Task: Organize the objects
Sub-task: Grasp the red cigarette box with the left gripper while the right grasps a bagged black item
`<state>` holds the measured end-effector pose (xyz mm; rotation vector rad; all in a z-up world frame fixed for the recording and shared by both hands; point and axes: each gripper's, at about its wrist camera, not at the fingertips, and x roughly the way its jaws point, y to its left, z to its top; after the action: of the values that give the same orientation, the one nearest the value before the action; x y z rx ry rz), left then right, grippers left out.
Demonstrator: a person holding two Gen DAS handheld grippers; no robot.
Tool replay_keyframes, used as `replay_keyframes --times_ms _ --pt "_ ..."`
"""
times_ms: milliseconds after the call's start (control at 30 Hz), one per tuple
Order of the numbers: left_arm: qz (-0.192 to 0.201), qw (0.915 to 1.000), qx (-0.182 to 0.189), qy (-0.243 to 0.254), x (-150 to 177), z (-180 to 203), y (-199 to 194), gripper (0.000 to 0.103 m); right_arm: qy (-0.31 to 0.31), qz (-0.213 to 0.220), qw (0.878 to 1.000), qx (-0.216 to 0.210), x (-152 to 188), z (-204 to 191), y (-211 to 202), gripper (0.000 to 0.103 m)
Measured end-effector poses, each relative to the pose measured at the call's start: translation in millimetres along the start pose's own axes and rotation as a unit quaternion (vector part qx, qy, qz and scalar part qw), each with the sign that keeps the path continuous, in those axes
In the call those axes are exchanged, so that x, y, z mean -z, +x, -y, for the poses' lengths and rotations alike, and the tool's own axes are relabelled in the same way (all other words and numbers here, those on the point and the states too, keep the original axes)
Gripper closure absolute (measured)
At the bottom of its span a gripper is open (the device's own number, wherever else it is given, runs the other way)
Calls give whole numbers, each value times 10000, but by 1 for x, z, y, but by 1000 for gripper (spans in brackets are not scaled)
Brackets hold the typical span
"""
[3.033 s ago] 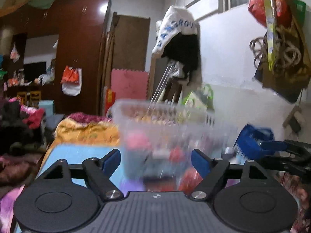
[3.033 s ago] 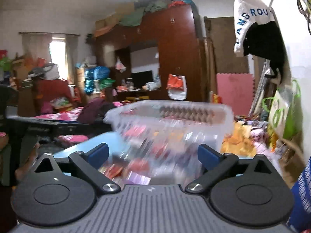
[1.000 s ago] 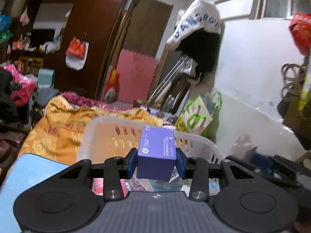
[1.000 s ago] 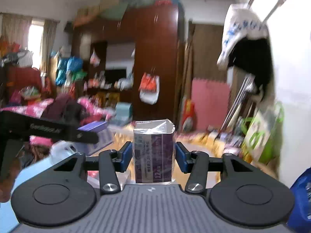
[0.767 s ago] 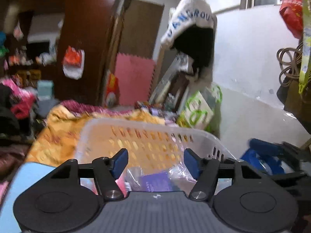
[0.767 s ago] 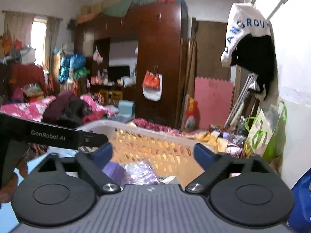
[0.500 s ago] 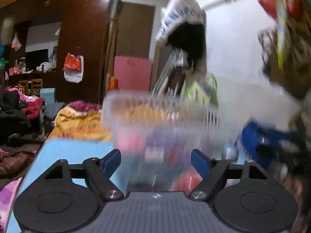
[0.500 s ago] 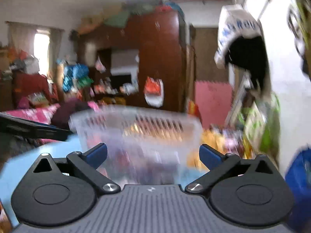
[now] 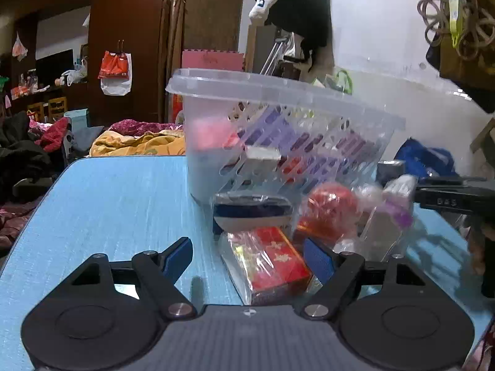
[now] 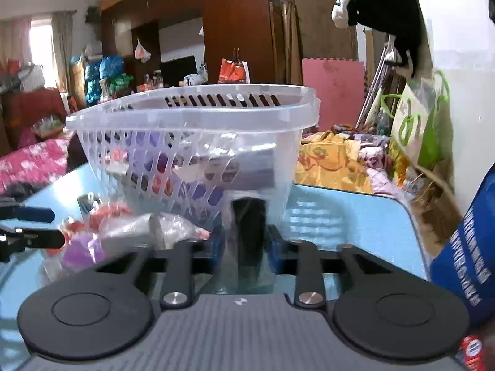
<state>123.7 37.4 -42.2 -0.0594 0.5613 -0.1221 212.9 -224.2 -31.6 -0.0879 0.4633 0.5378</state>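
A clear plastic basket holding several packets stands on the blue table; it also shows in the right wrist view. Wrapped packets lie in front of it. My left gripper is open, its fingers on either side of a red wrapped box. A dark blue packet and a red bag lie just beyond. My right gripper is shut on a dark item in clear wrap, low over the table in front of the basket.
The right gripper reaches in from the right in the left wrist view. A silver wrapped packet lies left of it. A bed with yellow bedding lies behind the table. A white wall is on the right.
Both grippers dropped from above the basket down to the packets on the table. The right gripper has closed on the dark wrapped item. The left stays open, now around the red box.
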Motion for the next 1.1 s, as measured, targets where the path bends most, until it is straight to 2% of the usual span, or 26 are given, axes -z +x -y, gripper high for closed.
replay_keyframes --times_ms 200,333,367,400,467,600,833,1100 --pt "-50 9999 -77 -97 2 7 5 21 74 498 9987 51 29 -2 -42 72" --pt "-210 9995 -193 156 1 19 15 21 -10 715 9973 149 32 -16 -55 72" --pt "-221 9994 -218 143 1 19 15 23 -28 783 9968 175 32 -18 -58 71" --pt "-231 9995 -176 90 2 16 15 33 -33 868 9959 252 32 -19 -61 72" --pt "-192 9997 -101 -67 2 10 13 36 30 1035 9943 238 31 -17 -64 72" --pt "145 9999 -59 -44 4 12 4 42 249 1134 9931 186 30 -8 -65 72" --pt "830 9965 -59 24 10 13 -15 48 24 1144 9932 216 28 -15 -62 72" --pt "1190 9928 93 26 11 11 -26 50 57 1248 9920 160 29 -13 -65 72"
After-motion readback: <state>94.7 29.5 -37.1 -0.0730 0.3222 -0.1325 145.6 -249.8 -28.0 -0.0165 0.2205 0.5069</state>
